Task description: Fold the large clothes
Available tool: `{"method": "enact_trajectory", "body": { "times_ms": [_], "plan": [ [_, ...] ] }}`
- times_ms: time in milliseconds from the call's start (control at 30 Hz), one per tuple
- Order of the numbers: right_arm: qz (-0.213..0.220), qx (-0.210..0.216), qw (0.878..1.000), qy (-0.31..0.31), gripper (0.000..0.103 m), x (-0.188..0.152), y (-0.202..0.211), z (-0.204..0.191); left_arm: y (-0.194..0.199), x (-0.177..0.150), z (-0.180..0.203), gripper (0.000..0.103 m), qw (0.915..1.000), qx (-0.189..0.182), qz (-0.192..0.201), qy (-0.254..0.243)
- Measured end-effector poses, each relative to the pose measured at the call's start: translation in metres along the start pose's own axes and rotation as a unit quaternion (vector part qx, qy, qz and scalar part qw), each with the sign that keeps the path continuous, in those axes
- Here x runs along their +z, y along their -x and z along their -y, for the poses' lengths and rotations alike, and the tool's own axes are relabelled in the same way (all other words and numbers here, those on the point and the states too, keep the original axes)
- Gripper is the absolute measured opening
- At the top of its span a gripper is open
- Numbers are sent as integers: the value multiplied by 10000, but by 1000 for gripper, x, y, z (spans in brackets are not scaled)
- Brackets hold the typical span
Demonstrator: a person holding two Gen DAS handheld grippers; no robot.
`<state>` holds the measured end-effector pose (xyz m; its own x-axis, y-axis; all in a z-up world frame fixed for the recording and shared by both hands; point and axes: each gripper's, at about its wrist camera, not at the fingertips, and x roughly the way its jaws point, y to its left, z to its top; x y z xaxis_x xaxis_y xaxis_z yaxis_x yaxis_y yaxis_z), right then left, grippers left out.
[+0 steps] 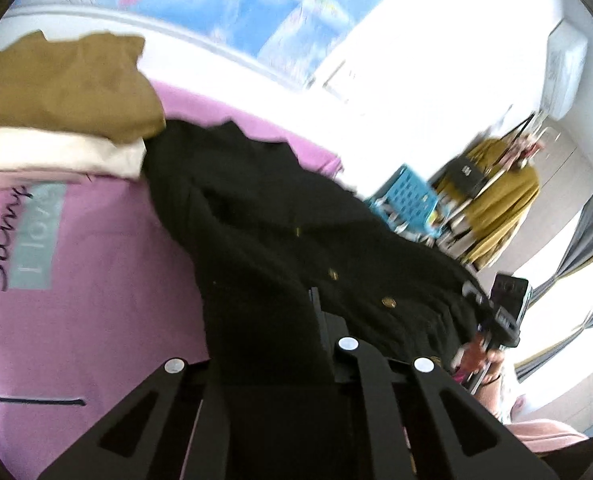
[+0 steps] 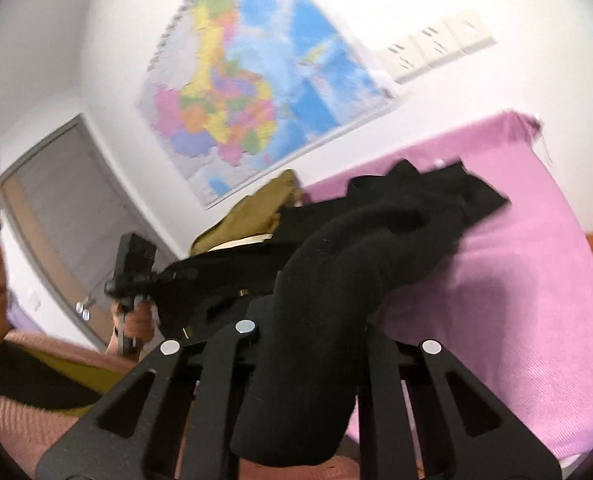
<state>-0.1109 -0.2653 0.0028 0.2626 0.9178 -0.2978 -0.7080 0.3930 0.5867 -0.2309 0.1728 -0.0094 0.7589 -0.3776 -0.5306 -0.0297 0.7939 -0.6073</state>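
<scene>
Two claws (image 1: 316, 320) (image 2: 308, 320) clamped on black garment (image 1: 256, 216)

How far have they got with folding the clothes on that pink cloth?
Already done, it seems: a tan garment lies folded on a cream one at the far side of the pink cloth. In hand: the black buttoned garment, still rumpled, pinched by both the left gripper and the right gripper and partly raised. Left: spreading it flat, folding it and stacking it.

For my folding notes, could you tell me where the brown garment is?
In the left wrist view, the brown garment lies upper left on a cream garment, beside the black cardigan.
</scene>
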Motion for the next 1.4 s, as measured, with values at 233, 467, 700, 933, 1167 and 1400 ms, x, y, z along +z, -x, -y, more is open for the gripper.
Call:
{"method": "enact_trajectory", "body": {
  "times_ms": [233, 467, 700, 933, 1167, 1400],
  "plan": [
    [-770, -372, 9959, -310, 16, -45, -6, 4, 6, -25, -32, 6, 9984, -117, -206, 506],
    [-676, -466, 9956, -459, 17, -51, -4, 3, -5, -12, -43, 8, 9963, -309, -439, 670],
    [-283, -313, 9980, -463, 18, -4, -8, 1, -13, 31, -33, 9, 9984, -166, -424, 337],
    [-112, -400, 9960, -796, 24, 60, -27, 29, -23, 97, -35, 10, 9987, 83, -475, 175],
    [-121, -615, 9874, -1455, 26, 108, -63, 88, -67, 162, -42, 10, 9964, 351, -734, 233],
    [-297, -809, 9713, -2215, 26, 126, -111, 158, -128, 208, -68, 11, 9901, 765, -1105, 396]
  ]
}}
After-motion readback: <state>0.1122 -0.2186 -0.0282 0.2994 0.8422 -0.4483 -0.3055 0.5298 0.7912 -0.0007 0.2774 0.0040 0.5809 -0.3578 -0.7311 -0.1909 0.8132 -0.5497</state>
